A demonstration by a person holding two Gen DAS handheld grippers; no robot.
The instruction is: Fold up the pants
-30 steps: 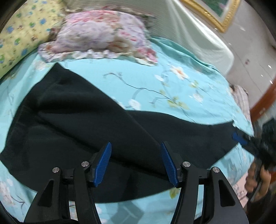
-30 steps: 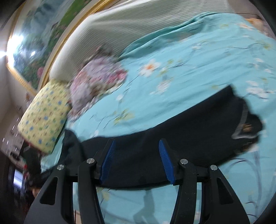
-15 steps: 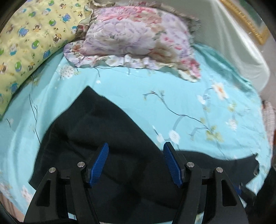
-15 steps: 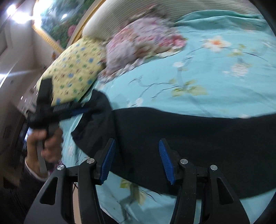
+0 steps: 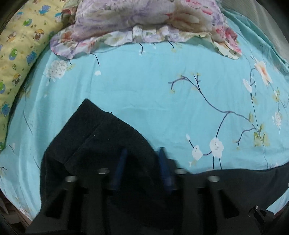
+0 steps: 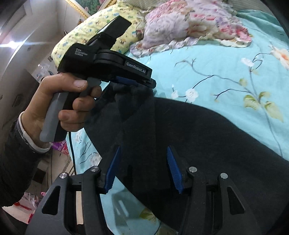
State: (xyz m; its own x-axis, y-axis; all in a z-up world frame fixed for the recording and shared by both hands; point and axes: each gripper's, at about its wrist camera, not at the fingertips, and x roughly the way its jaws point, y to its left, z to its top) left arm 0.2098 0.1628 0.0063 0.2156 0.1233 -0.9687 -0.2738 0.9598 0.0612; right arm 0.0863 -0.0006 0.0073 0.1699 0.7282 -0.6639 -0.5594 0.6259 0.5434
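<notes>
Where not covered by cloth, shows as a turquoise bedsheet [image 5: 144, 90] printed with dark branches and white blossoms. At the head of the bed, a ruffled floral pillow [image 5: 144, 18] beside a yellow pillow [image 5: 21, 45] dotted with cartoon animals. Beyond the bed in the right wrist view, pale wall and a strip of gilt picture frame [image 6: 79, 10] (only a corner of the painting inside it). Off the bed's edge, floor clutter too small to name.

Readable on the left gripper [image 6: 150, 82], seen side-on: "GenRobot.AI" along the body, "Data Acquisition System" on the rear housing. Below the left hand [image 6: 59, 103], a pink package [image 6: 61, 144] with lettering cut off and not readable.

Black pants [image 6: 198, 135] across the near part of the sheet, one end bunched and drawn up to the left gripper's blue fingers. Appears clamped on that cloth, though its own view blurs the left gripper [image 5: 143, 166] and still shows a narrow gap packed with dark fabric. Right gripper [image 6: 142, 170] spread wide above the pants, touching nothing visible. Far end of the pants [image 5: 99, 144] runs out of frame; a thin dark cable [image 6: 72, 144] drops from the left handle.
</notes>
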